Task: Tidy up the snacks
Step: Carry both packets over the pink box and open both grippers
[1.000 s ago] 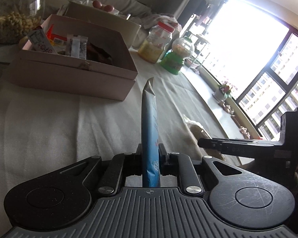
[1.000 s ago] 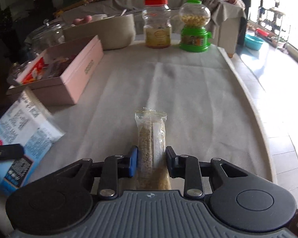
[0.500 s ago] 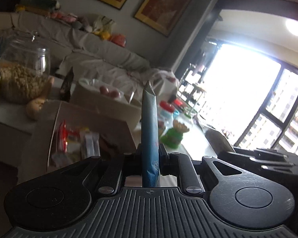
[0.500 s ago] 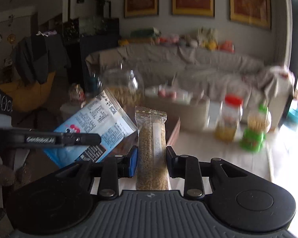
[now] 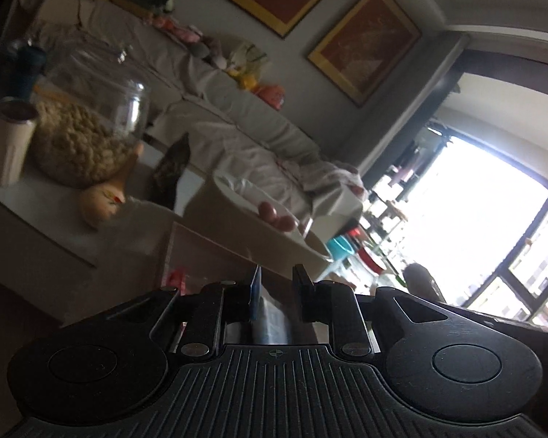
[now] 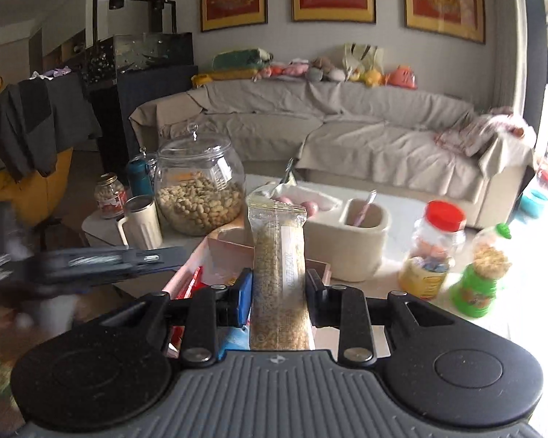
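Over the pink box [image 6: 215, 266], your right gripper [image 6: 278, 284] clamps a clear packet [image 6: 278, 284] of grain upright between its 2 fingers. Your left gripper [image 5: 276, 286] stands with its jaws apart, a blue pouch [image 5: 270, 323] lying below them in the box. Behind the box sit a peanut jar [image 6: 200, 193] and a cream tub [image 6: 347, 241].

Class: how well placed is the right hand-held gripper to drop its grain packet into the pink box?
Probably well placed. The right hand-held gripper is shut on the grain packet, and the open pink box lies just ahead and below, with nothing between. The left hand-held gripper hovers off to the side.
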Demonstrator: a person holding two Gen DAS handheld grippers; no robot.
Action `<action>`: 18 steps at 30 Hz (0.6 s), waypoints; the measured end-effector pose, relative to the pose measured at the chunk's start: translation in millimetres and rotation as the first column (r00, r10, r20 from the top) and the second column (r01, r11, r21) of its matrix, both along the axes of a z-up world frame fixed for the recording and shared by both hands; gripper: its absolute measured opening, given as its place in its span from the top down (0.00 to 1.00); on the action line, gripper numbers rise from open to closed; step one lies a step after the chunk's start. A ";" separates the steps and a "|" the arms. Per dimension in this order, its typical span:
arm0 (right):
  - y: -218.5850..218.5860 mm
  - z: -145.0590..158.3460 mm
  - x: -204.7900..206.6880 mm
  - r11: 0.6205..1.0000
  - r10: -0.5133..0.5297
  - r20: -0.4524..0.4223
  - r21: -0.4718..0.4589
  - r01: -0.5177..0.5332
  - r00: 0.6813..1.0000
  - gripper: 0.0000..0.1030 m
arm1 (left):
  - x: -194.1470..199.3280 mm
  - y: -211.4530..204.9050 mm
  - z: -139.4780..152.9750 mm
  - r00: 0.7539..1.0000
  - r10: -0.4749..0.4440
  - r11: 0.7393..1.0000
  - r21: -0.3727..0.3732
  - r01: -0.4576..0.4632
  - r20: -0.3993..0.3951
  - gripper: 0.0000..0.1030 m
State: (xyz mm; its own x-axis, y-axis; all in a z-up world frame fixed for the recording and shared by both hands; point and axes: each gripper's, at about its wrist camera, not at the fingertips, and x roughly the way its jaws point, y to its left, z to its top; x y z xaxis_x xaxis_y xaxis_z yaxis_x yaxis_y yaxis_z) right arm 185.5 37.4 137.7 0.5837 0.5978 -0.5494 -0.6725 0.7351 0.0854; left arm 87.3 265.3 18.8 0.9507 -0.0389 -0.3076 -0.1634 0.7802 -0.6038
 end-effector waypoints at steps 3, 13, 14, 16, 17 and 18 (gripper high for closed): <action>29.6 -8.6 22.3 0.999 0.031 -0.061 0.028 -0.029 0.998 0.70 | -29.6 -7.9 20.0 0.997 0.075 0.992 0.103 -0.074 -0.001 0.79; 0.3 -25.4 -17.1 0.996 0.040 -0.073 0.076 -0.034 0.997 0.45 | -96.5 -97.0 39.3 0.995 0.060 0.918 0.395 -0.022 -0.084 0.80; -10.8 -26.3 -31.1 0.997 0.038 -0.063 0.072 -0.033 0.997 0.42 | -99.9 -107.9 38.0 0.995 0.040 0.916 0.401 0.002 -0.095 0.82; -33.3 -28.1 -62.0 0.998 0.015 -0.038 0.054 -0.013 0.999 0.41 | -108.4 -130.1 35.3 0.993 0.027 0.913 0.406 0.023 -0.116 0.83; -44.2 -29.4 -77.0 0.999 0.007 -0.032 0.052 -0.006 0.999 0.40 | -113.4 -141.4 34.5 0.992 0.030 0.911 0.411 0.024 -0.125 0.83; -54.1 -31.1 -90.3 0.998 0.002 -0.029 0.055 -0.001 1.000 0.37 | -118.5 -151.1 34.5 0.990 0.034 0.908 0.417 0.026 -0.136 0.83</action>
